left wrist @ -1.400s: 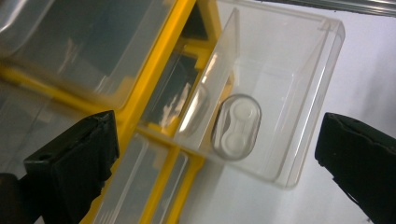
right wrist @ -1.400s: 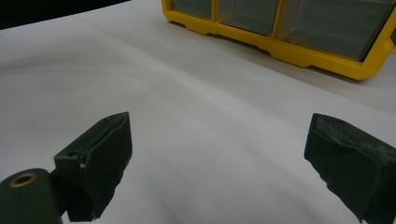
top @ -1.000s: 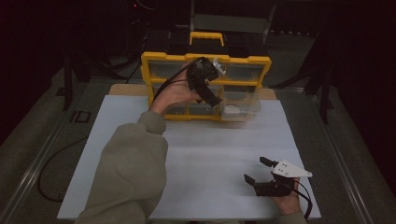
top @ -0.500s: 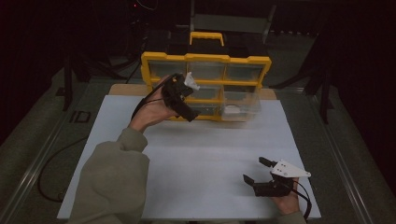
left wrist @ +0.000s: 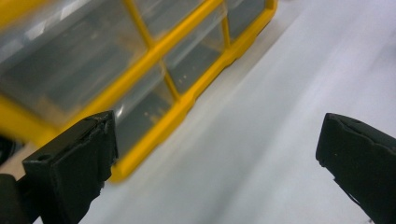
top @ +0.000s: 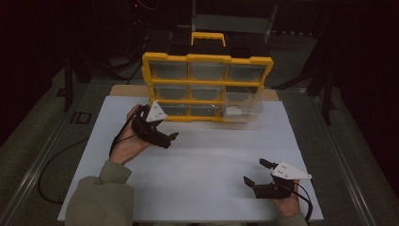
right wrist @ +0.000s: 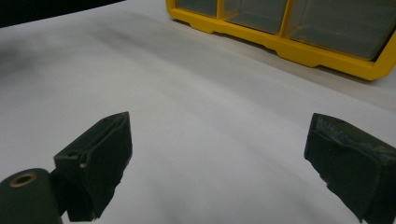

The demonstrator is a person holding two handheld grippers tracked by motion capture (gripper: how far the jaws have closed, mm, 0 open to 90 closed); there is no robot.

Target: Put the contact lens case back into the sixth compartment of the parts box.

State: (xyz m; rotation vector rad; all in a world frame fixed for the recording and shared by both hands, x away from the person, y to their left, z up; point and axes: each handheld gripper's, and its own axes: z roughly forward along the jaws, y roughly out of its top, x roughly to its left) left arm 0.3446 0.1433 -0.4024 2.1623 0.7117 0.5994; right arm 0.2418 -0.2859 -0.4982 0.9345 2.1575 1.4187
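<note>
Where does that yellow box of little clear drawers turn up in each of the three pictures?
High view: the yellow drawer cabinet stands upright at top centre, at the far edge of the white board.
Left gripper view: it runs slantwise across the upper left, near the left jaw.
Right gripper view: its bottom edge crosses the top right.
Shared landmark: the white board.

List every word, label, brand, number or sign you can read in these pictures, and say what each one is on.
There is no readable text.
The yellow drawer cabinet, its clear drawers, the white table sheet, the left gripper and the right gripper show no readable print.
A small square outline lies on the floor left of the table; it is too small and dim to tell whether it holds any writing.
</note>
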